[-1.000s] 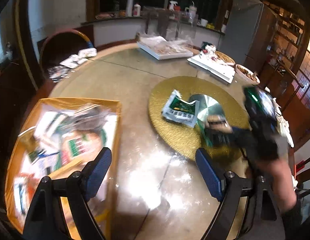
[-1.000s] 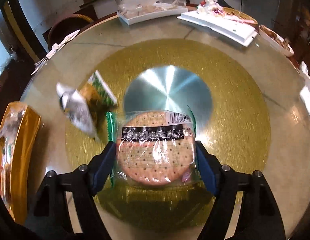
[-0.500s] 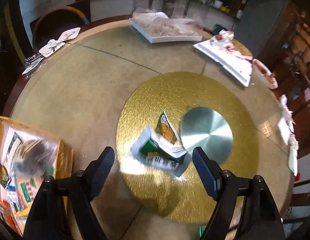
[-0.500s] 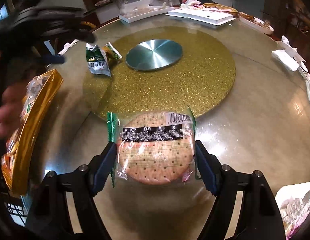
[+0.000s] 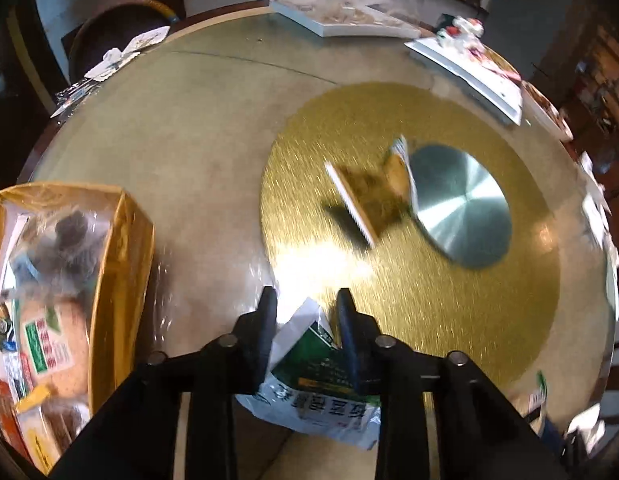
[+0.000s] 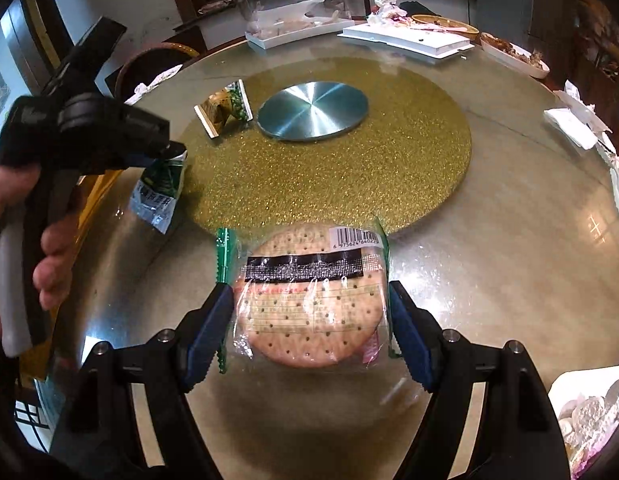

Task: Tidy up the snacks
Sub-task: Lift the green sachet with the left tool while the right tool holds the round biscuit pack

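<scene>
Now, from left to right:
Yellow box (image 5: 125, 240): it is seen at the left edge of the table (image 5: 189, 140), open on top; wrapped snacks are packed inside, one with a green and red label, and more cannot be told
Left gripper (image 5: 307, 312): its fingers are pressed together on the top corner of the green and white packet (image 5: 321, 384), which hangs below them, just beside the rim of the gold disc (image 5: 449, 300)
Step in hand: the packet is probably being carried to the yellow box; the pinch is only on a corner, so the packet should be moved slowly and let go only when it is over the open top
Brown packet (image 6: 223, 110): it is left lying on the gold disc, right beside the silver plate (image 6: 313, 110); it looks blurred in the left view
Right gripper (image 6: 311, 304): it is clamped on the round cracker pack (image 6: 309, 304), held flat above the bare table, near the disc
White trays (image 6: 405, 38): they are set at the far side with food scraps, well apart from the snacks
</scene>
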The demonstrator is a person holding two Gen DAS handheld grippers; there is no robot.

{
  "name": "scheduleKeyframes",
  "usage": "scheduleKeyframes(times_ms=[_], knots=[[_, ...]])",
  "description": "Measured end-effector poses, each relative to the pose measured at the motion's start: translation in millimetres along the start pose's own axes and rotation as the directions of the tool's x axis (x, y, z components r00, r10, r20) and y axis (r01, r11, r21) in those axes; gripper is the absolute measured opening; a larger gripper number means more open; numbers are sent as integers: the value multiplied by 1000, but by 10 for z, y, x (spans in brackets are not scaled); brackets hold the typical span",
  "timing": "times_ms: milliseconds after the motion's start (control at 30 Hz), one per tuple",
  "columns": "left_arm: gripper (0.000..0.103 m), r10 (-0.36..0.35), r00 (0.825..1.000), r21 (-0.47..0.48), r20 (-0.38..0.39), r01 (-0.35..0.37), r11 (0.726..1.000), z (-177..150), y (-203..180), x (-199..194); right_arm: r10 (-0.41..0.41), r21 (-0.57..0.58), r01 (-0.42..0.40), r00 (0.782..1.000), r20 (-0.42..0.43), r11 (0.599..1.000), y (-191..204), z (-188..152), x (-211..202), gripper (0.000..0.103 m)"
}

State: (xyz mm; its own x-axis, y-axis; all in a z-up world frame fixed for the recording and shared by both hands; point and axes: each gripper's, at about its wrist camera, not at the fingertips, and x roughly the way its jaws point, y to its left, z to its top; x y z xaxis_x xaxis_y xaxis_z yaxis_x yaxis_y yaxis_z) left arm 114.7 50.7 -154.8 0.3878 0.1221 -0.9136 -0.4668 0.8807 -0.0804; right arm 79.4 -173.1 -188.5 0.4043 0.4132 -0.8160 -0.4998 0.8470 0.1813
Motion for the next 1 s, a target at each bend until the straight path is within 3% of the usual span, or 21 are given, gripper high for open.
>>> scheduleKeyframes(times_ms=[200,400,600,733,1000], knots=[[39,8,1000,31,-25,-7,1000,-379,27,-174,-20,-19,20,1000,-1,1000,58,-72,-36,77],[40,-83,995,-6,-58,82,997,-595,99,-278,-25,-29,25,1000,-4,999,91,-119,-64,77],[42,-133,987,-47,-95,129,991,-783,227,-386,-25,-33,25,1000,-7,999,117,-145,-78,77],[51,-172,981,-81,-94,164,983,-874,341,-465,-29,-33,28,1000,-8,999,123,-151,-76,77],[59,-213,974,-67,-81,208,976,-1113,426,-612,-26,-41,26,1000,-11,999,131,-180,-100,77]])
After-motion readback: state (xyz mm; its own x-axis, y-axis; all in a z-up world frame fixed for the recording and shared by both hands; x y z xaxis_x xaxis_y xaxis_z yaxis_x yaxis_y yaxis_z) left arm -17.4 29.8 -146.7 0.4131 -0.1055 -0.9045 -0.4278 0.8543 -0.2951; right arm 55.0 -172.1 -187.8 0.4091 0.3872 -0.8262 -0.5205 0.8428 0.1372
